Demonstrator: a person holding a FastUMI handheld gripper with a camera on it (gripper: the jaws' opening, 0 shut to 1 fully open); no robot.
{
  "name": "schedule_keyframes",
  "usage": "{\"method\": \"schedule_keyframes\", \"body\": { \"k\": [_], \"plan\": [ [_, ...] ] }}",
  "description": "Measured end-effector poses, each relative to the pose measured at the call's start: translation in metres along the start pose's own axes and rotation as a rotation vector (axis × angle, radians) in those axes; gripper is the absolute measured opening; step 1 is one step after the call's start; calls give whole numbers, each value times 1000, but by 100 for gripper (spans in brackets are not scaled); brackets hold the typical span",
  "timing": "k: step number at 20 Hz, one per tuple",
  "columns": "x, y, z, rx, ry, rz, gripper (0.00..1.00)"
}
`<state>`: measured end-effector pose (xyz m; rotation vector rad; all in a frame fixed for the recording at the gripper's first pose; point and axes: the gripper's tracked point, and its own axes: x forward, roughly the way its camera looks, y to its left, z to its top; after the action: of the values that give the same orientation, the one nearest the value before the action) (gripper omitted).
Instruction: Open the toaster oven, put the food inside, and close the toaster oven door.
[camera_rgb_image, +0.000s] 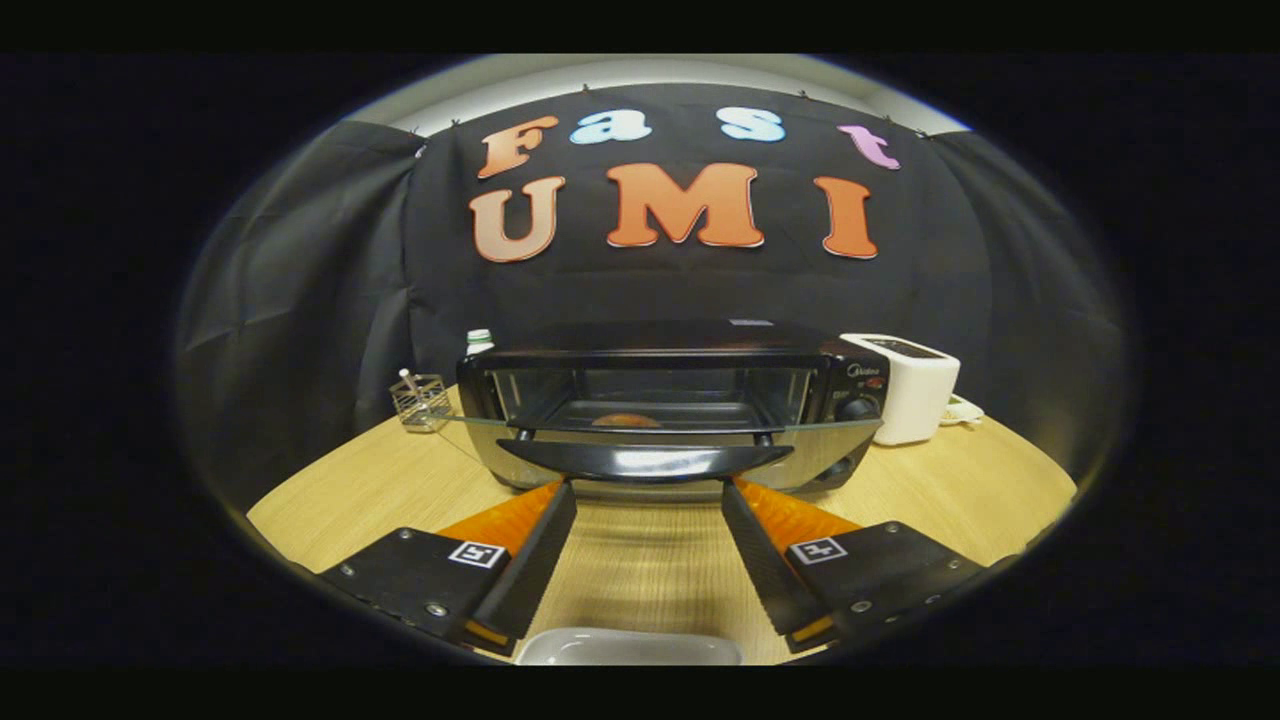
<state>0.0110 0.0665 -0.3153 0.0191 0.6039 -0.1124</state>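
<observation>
The tongs (648, 490) stand wide and empty, just below the toaster oven (670, 400) door handle (645, 460) — food (627, 421) already inside. Lifting off-centre could let the door slip and drop back open.

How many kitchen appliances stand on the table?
2: the toaster oven, door open, just ahead of the open gripper, and a white toaster beside its knob end. Others may hide behind it.

A small brand mark is seen on the toaster oven (660, 410) control panel, right of centre, too blurred to be read; nothing else is legible.
</observation>
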Motion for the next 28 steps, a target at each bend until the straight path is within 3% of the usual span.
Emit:
{"method": "schedule_keyframes", "body": {
  "k": [8, 17, 25, 28],
  "plan": [
    [25, -12, 50, -15, -117, -39, 88],
    [38, -8, 62, -23, -123, -17, 88],
    [-31, -23, 94, -32, -213, 44, 89],
    [-66, -35, 115, -37, -270, 69, 94]
  ]
}}
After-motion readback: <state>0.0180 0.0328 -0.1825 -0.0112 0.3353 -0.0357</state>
